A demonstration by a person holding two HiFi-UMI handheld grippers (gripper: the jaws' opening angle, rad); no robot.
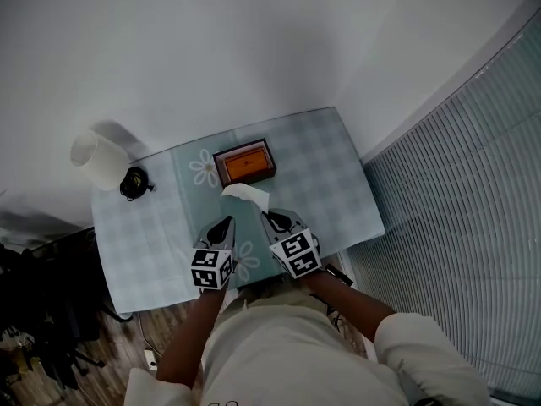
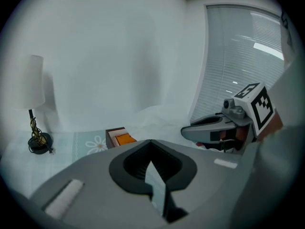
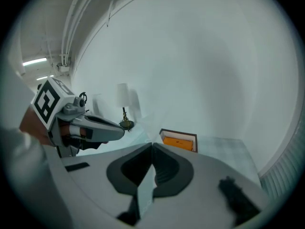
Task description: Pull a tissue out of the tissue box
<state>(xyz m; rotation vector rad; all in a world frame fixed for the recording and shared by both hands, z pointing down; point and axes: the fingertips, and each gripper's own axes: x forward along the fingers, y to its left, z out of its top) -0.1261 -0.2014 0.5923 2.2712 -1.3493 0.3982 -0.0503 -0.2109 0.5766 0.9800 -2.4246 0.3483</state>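
The tissue box [image 1: 245, 163] is dark brown with an orange top and stands at the far middle of the table; it also shows as the box [image 2: 119, 138] and the box [image 3: 179, 141] in the gripper views. A white tissue [image 1: 245, 195] hangs in the air just in front of it. My right gripper [image 1: 265, 216] is shut on the tissue's near right corner. My left gripper [image 1: 226, 222] is beside it on the left, jaws together, slightly apart from the tissue. In the left gripper view the tissue [image 2: 157, 117] spreads just beyond the shut tips [image 2: 150, 141].
A pale checked cloth with daisy prints covers the small table [image 1: 330, 184]. A white-shaded lamp [image 1: 95, 159] with a dark base [image 1: 133, 183] stands at the far left corner. White wall lies behind, window blinds [image 1: 473, 184] to the right, clutter on the floor at left.
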